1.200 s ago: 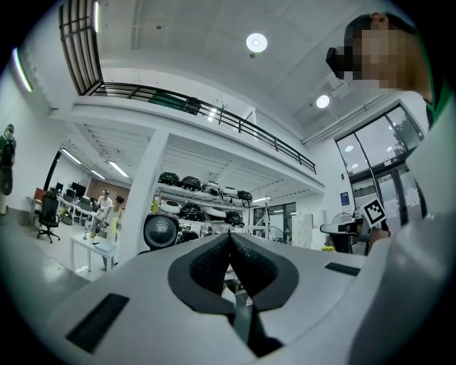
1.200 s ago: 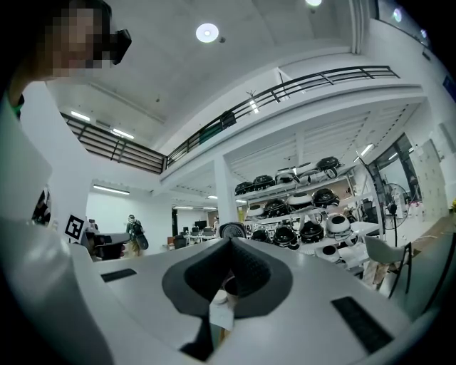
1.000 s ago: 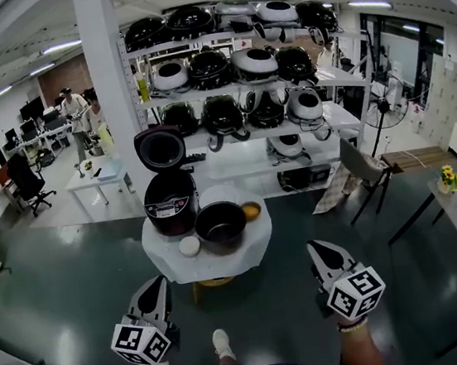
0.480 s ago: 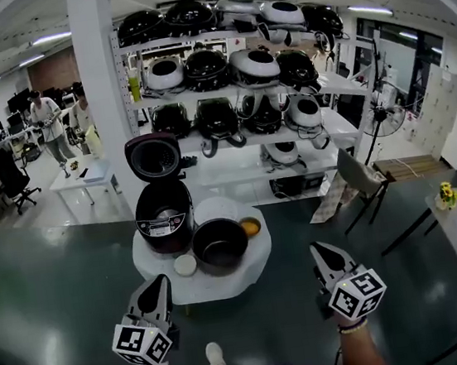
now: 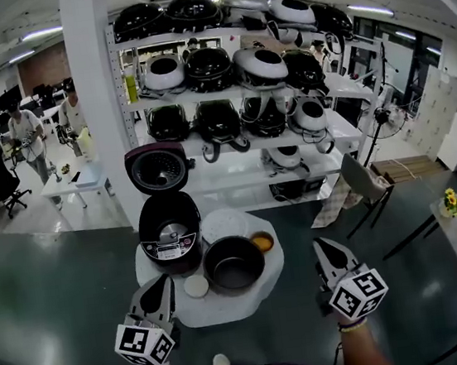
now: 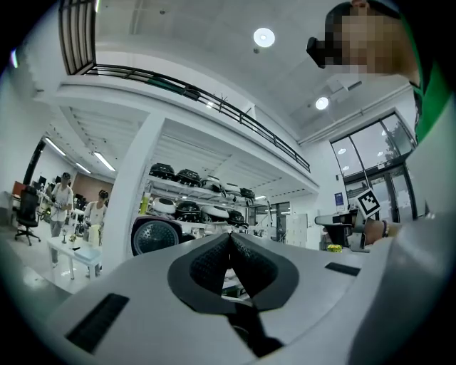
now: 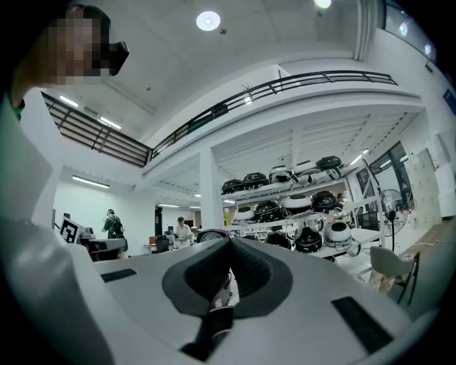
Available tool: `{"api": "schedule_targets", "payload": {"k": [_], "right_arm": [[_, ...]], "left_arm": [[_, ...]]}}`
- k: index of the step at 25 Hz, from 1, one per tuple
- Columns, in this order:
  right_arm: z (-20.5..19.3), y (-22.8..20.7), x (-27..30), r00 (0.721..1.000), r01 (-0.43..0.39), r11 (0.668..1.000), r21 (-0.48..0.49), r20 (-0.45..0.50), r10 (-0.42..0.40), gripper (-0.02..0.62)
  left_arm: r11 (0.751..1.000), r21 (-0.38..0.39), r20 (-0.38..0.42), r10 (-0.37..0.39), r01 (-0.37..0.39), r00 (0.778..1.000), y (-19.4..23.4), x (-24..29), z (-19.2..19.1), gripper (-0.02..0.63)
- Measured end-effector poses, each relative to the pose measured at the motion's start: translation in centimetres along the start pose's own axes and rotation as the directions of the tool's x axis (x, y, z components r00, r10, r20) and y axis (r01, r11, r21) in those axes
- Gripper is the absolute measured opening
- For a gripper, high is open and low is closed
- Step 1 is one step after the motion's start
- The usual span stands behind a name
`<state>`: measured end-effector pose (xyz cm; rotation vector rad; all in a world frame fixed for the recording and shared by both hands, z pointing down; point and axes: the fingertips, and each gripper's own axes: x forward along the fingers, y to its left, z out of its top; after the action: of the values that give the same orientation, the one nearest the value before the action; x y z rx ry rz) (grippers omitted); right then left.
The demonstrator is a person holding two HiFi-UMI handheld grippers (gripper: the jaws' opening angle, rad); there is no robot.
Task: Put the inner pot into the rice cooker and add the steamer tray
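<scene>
Cooker (image 5: 171, 231): dark, upright on the left part of the round white bench (image 5: 228, 309); its lid (image 5: 158, 168) stands open behind it.
Pot (image 5: 234, 263): black, upright and open-topped on the bench, just right of the cooker and nearer the person. I cannot tell if it touches the cooker.
Tray (image 5: 224, 223): white and round, lying on the bench just right of the cooker, behind the pot.
Bowl (image 5: 261, 241): small, with something yellow-orange inside, right of the cooker past the pot's far rim.
Disc (image 5: 196, 286): small, white and round, on the bench in front of the cooker, just beside the pot.
Left gripper (image 5: 164, 279): held level in front of the cooker at the bench's near edge. The fingers are pressed together with nothing between them.
Right gripper (image 5: 321, 244): held level, well right of the cooker, just off the bench's right edge. The fingers are closed tight and empty.
Shelf (image 5: 232, 145): white, behind the cooker, loaded with many black and white cookers.
Pillar (image 5: 96, 95): white, behind the cooker and slightly left.
People (image 5: 26, 133): 2, standing far behind and left of the cooker.
Chair (image 5: 361, 172): well right of the cooker, near the shelf's foot.
Floor (image 5: 51, 293): dark and glossy all round the bench.
</scene>
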<state>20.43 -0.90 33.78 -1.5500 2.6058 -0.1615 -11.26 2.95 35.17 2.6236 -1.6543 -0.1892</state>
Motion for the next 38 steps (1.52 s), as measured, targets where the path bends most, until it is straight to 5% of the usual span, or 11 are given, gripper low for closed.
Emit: {"api": "schedule_targets", "payload": {"k": [8,18,28,38], "right_arm": [[0.3,2.4,7.1,1.0,0.03,0.999,-0.02,-0.002,-0.031,0.006],[-2.9,4.0,13.0,0.999,0.041,0.999,-0.026,-0.02,-0.041,0.017],[-5.1,5.3,17.2,0.996,-0.019,1.0,0.015,-0.09,0.021,0.468],[-9.8,5.2,19.0,0.98,-0.004,1.0,0.021,-0.2,0.008,0.492]], "left_arm": [[0.998,-0.008,-0.005,-0.057,0.057,0.998,7.2,4.8,1.1,0.021],[0.989,-0.007,-0.042,-0.147,0.147,0.988,11.2,8.9,-1.1,0.023],[0.987,-0.041,-0.039,-0.159,0.157,0.986,12.9,9.2,-1.8,0.023],[0.982,-0.069,-0.043,-0.177,0.174,0.983,14.1,8.5,-3.4,0.023]]}}
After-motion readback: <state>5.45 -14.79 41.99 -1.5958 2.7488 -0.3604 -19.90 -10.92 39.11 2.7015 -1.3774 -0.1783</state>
